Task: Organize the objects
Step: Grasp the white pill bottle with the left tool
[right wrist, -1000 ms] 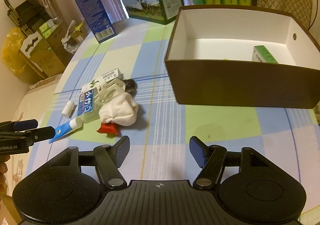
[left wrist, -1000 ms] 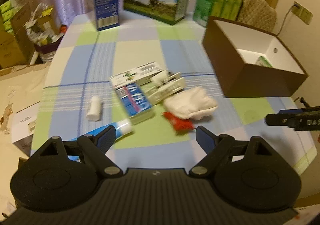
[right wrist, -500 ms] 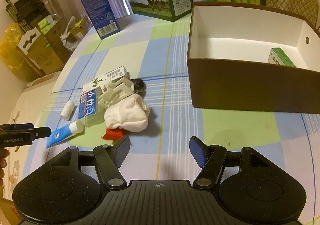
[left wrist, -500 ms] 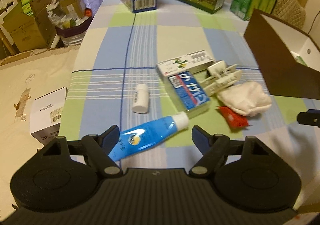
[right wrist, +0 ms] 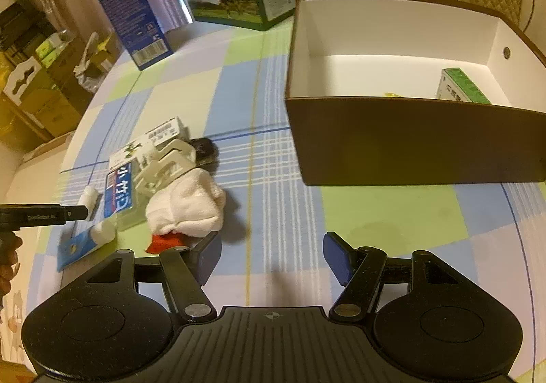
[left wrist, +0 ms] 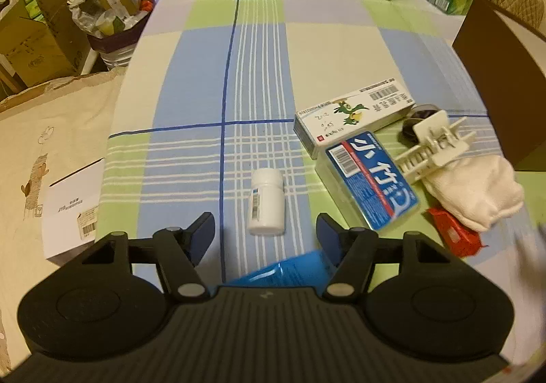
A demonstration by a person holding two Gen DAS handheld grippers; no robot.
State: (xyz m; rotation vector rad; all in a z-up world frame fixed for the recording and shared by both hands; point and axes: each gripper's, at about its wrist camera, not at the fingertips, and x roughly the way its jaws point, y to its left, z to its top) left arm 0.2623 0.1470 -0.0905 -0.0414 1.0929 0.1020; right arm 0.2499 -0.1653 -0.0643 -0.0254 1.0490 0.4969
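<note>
At the lower centre of the left wrist view, the left tongs (left wrist: 265, 234), spread and empty, are now closing in on the white bottle (left wrist: 266, 200), the toothpaste tube (left wrist: 290, 272) sliding beneath; right tongs (right wrist: 272, 255) hanging spread near the brown box (right wrist: 409, 144)

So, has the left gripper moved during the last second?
Yes. In the right wrist view the left gripper has advanced toward the small white bottle, reaching past the blue tube.

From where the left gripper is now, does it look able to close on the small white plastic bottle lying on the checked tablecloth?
Probably yes. The left gripper is open, and the small white plastic bottle lies just ahead between its fingers with bare cloth either side. The blue tube sits below the gripper, not in the path.
</note>
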